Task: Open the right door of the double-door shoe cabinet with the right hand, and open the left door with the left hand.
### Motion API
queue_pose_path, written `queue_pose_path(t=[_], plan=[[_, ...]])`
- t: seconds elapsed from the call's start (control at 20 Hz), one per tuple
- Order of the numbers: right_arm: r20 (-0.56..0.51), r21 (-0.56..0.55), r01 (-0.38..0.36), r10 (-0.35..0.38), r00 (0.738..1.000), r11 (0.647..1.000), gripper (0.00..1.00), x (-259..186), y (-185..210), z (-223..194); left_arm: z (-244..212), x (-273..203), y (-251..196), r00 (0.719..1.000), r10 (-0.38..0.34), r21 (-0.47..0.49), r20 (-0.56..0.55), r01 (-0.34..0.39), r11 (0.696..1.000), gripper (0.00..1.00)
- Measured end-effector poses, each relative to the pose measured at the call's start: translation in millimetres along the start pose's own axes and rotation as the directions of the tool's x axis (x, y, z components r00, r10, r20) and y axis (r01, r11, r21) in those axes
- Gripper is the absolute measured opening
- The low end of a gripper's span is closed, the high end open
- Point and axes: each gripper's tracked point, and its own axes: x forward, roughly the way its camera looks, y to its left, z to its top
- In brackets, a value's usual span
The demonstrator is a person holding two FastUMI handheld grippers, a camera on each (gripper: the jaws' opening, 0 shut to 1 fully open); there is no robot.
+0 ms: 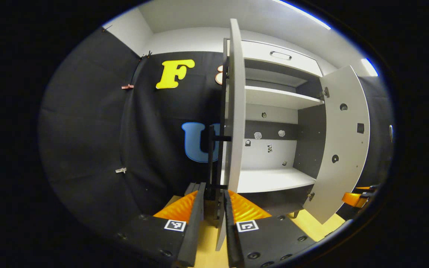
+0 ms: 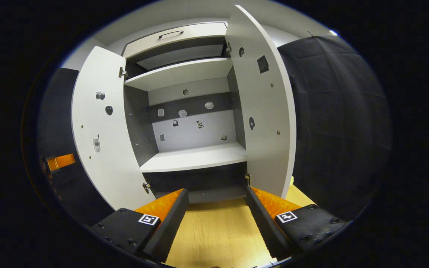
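White-panelled, the shoe cabinet stands at the far wall with both doors swung wide, so the task looks all but done. Nearly closed, the left gripper straddles the left door's dark bar handle, though whether both fingers press on it cannot be told. Spread wide and empty, the right gripper hangs before the shelves, clear of the right door, with bare wooden floor near it.

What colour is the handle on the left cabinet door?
Black: the left door's bar handle shows best in the left gripper view, on the door's outer face.
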Motion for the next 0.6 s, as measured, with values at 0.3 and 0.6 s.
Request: queue_pose_path(t=[0.3, 0.6], plan=[[0.076, -0.020, -0.014, 0.015, 0.997, 1.000, 0.98, -12, 1, 29, -6, -24, -69, 0.996, -0.092, 0.006, 0.005, 0.092, 0.996, 0.94], [0.118, -0.037, -0.007, 0.011, 0.993, 0.999, 0.98, -29, -7, 25, -6, -29, -75, 0.997, -0.018, 0.053, 0.070, 0.014, 0.998, 0.96]])
